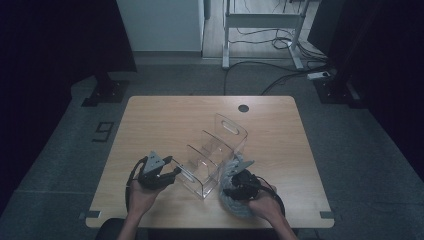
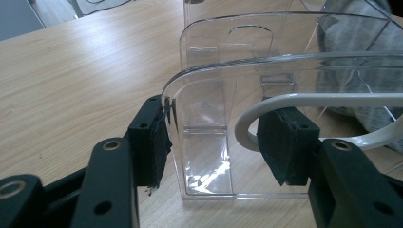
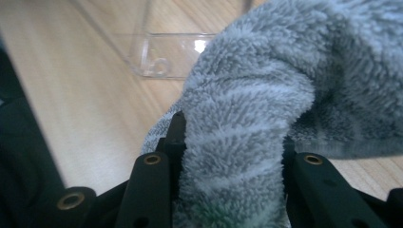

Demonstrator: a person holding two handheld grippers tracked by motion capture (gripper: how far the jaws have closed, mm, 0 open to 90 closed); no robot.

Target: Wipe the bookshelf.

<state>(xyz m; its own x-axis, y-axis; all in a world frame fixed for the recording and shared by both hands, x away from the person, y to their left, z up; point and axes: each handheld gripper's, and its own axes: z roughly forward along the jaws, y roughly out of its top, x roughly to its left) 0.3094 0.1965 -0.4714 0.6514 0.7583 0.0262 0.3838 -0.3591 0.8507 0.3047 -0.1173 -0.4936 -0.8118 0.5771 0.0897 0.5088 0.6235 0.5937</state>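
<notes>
Left tongs clamped on near end wall of clear plastic rack, one pad outside, other inside. Rack stands upright mid-bench, slightly front of centre. Right tongs clenched on bunched grey towel, towel pressed against rack's right side, draping to bench.

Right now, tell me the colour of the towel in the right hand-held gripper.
Grey, with a fluffy pile; the towel shows best in the right gripper view.
</notes>
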